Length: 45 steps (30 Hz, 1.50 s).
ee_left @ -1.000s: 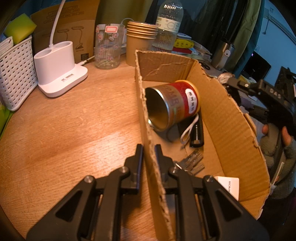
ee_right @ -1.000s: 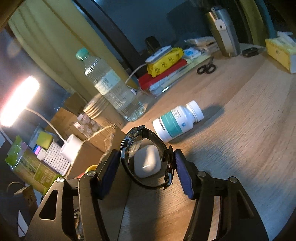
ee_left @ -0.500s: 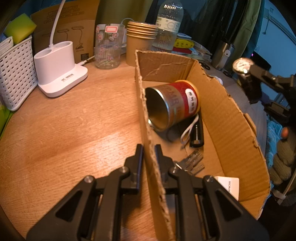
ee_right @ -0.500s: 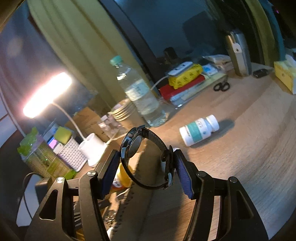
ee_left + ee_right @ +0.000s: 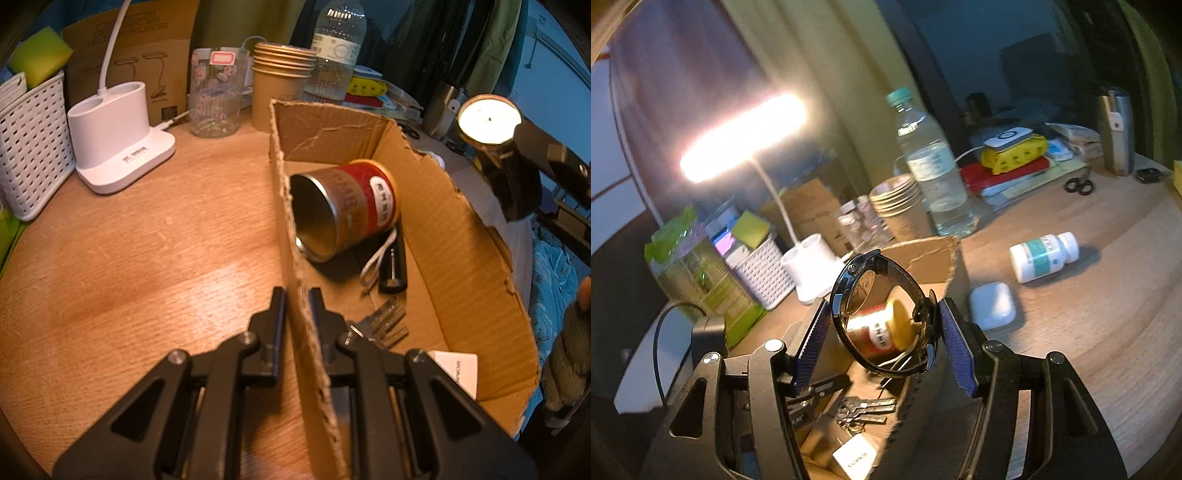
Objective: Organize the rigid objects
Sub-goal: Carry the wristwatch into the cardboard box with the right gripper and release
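My left gripper (image 5: pixel 296 295) is shut on the left wall of an open cardboard box (image 5: pixel 458 236) on the wooden table. Inside lie a red tin can (image 5: pixel 343 210) on its side, a black stick with a cord (image 5: pixel 393 264), keys (image 5: pixel 384 325) and a white card (image 5: pixel 456 371). My right gripper (image 5: pixel 882 321) is shut on a black wristwatch (image 5: pixel 886 317) and holds it above the box (image 5: pixel 923 254). The watch face (image 5: pixel 489 120) shows in the left wrist view, above the box's right wall.
A white earbud case (image 5: pixel 991 304) and a white pill bottle (image 5: pixel 1043 256) lie on the table right of the box. Behind the box stand paper cups (image 5: pixel 282 92), a water bottle (image 5: pixel 336 48), a glass jar (image 5: pixel 216 98), a lamp base (image 5: pixel 118 136) and a white basket (image 5: pixel 31 144).
My right gripper has carried the watch left from above the earbud case to above the box. The left gripper and box have not moved.
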Tool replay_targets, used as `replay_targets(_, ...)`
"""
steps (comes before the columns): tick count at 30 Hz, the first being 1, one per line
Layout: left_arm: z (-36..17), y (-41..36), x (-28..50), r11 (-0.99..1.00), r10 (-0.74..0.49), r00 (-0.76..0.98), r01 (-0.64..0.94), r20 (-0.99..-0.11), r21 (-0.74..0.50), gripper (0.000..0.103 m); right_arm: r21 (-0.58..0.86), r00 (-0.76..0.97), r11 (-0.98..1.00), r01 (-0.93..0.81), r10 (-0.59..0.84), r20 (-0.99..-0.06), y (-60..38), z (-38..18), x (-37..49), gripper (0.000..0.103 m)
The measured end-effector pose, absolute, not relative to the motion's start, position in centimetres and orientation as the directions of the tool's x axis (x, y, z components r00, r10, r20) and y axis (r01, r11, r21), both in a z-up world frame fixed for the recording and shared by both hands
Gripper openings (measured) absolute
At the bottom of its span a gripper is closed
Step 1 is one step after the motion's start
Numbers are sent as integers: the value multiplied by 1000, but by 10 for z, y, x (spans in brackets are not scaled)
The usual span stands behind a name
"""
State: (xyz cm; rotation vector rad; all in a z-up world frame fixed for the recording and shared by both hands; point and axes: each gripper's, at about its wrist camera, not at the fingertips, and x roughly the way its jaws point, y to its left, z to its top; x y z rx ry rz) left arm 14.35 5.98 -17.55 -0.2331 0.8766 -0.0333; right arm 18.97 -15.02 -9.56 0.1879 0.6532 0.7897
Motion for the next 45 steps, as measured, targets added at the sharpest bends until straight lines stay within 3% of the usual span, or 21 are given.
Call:
replay_targets(15,-175,60,144,974,-124,641,-66,-757,-216,14,286,440,657,-698,708,-552,-112,-106,172,63)
replay_targets(27,-176,60,144,974,-124,641,-67,-757,-216,14,158,447,685,-712,614,-651,-91,-123,166,63)
replay_targets(45,-176,60,144,974,-124,640,-67,-758,-216,14,111,449,679,-726,589,-672,-85,-125,159,66)
